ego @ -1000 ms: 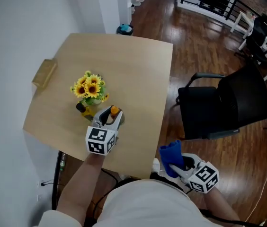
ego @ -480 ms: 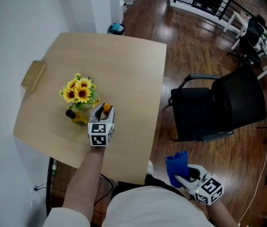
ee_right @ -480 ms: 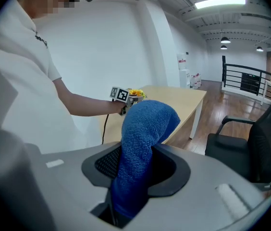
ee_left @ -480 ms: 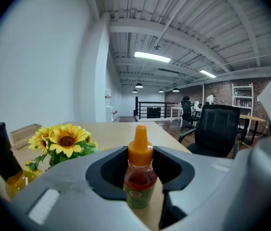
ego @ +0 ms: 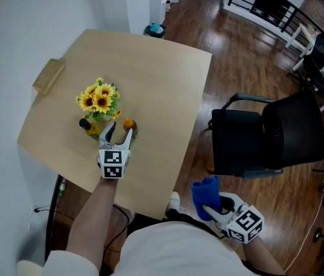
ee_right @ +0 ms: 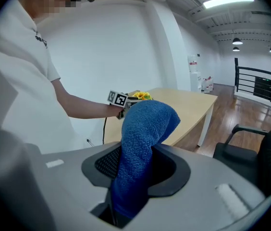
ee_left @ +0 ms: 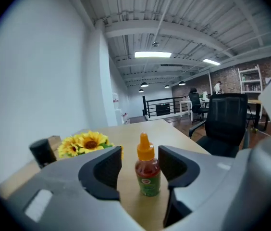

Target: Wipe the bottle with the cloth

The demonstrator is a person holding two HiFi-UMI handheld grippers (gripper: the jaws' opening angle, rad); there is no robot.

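Right claw (ego: 212, 207): closed on the cloth (ee_right: 142, 143), held low beside the person's body, off the near edge of the table (ego: 162, 73).
Cloth, detail: blue towelling; pinched at its lower part, its free end stands up above the jaws and folds over. It is well apart from the bottle (ee_left: 147, 172).
Left claw (ego: 118, 135): jaws apart and holding nothing, set low over the table and pointed at the bottle.
Bottle, detail: small and upright, with red contents, an orange nozzle cap and a green label. It stands on the table in line with the gap, at or just past the jaw tips; no contact is visible on either side.
Step in hand (judged): securing the bottle with the left claw, so that the cloth can be brought to it.
Good practice (judged): keep the bottle centred in the gap, advance until the pads flank the body below the cap, and close gently; a narrow upright bottle may tip if one jaw meets it first.
Flowers (ego: 99, 99): a sunflower bunch just beyond the bottle, near enough to be brushed.
Black object (ego: 85, 122): beside the flowers; its nature cannot be told.
Wooden block (ego: 48, 76): at the far left table edge.
Chair (ego: 277, 137): black, on the floor to the right.
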